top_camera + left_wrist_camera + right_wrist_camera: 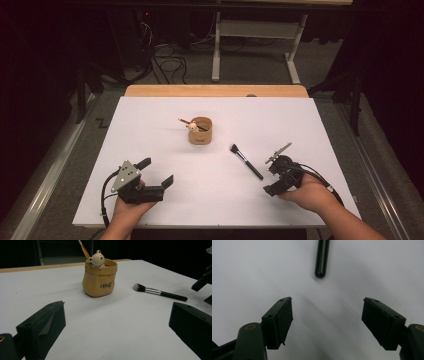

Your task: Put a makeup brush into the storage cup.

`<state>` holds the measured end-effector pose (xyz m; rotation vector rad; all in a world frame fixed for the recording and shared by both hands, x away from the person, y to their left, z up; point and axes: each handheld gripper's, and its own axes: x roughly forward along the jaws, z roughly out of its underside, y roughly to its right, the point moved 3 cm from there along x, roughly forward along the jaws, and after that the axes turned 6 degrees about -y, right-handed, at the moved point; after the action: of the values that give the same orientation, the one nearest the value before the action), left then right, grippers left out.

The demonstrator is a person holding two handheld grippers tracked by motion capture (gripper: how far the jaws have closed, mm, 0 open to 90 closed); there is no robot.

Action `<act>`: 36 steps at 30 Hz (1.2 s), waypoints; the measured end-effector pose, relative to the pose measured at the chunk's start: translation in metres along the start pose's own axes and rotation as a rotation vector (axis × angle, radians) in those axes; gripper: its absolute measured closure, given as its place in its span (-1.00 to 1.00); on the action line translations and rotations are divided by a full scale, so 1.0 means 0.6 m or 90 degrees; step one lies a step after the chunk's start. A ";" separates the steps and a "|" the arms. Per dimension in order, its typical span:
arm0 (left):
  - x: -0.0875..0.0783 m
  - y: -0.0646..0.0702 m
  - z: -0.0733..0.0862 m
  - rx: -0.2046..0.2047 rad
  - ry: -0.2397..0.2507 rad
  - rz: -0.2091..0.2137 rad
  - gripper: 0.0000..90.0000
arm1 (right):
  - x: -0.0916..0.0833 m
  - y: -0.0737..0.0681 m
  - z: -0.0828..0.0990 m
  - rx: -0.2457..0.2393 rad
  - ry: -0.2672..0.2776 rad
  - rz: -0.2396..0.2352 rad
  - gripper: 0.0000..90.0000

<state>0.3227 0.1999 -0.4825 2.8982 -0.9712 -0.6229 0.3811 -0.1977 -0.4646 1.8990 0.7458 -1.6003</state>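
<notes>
brush (246, 161): flat on table (165, 200), long axis diagonal, bristles away, handle end toward right gripper (274, 179) | right fingers (278, 322): wide, empty, just short of handle | left gripper (159, 172): wide, empty

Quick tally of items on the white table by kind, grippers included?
Brush lying on table: 1
Bear pot: 1
Stick in the pot: 1
Left gripper and right gripper: 2
Total: 5

Tan bag-shaped pot (99, 281), dark lettering, cream bear figure (96, 259) on rim. Makeup brush (246, 161): black handle, silver ferrule, dark white-tipped bristles. White tabletop (165, 200). Black grippers.
</notes>
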 end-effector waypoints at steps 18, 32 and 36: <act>0.001 0.003 0.000 0.005 -0.002 0.003 -0.96 | 0.013 0.001 -0.046 0.003 0.003 -0.023 -0.07; -0.001 0.002 -0.001 0.006 0.003 -0.002 -0.95 | 0.016 0.001 -0.063 -0.002 0.012 -0.019 0.06; -0.001 0.002 -0.001 0.006 0.003 -0.001 -0.95 | 0.020 0.002 -0.068 -0.007 0.014 -0.020 0.16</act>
<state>0.3217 0.1990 -0.4817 2.9078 -0.9740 -0.6132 0.4115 -0.1689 -0.4706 1.9089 0.7962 -1.5923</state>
